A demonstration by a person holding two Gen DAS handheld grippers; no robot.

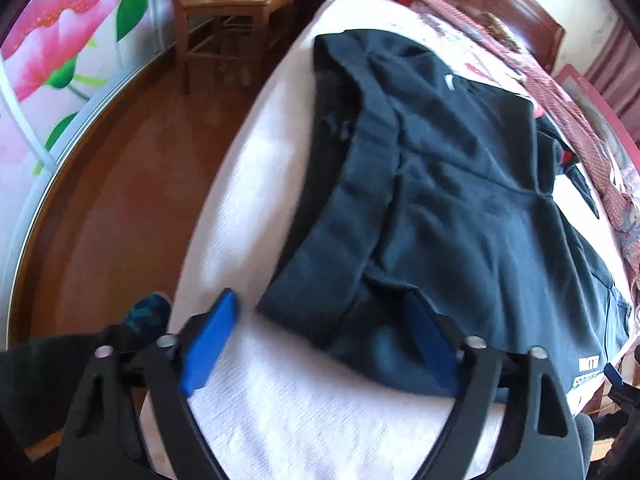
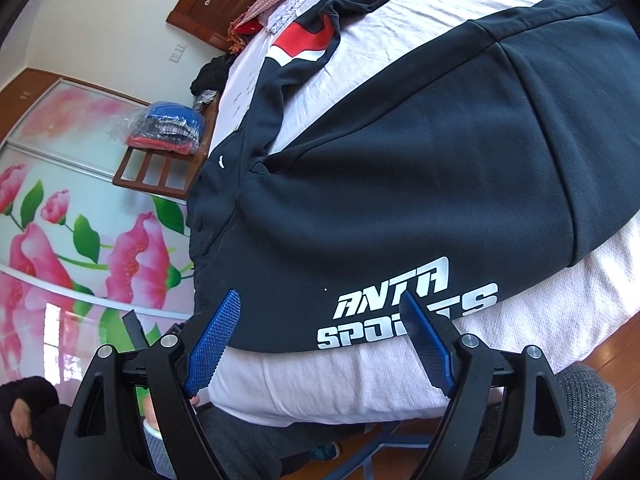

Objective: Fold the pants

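Left wrist: dark pants (image 1: 460, 200) spread rumpled across white bed (image 1: 300, 420)

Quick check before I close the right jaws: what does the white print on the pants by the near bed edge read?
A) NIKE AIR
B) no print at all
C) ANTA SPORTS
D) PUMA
C: in the right wrist view the white lettering on the dark pants reads ANTA SPORTS, with the open right gripper straddling it at the near edge of the bed.
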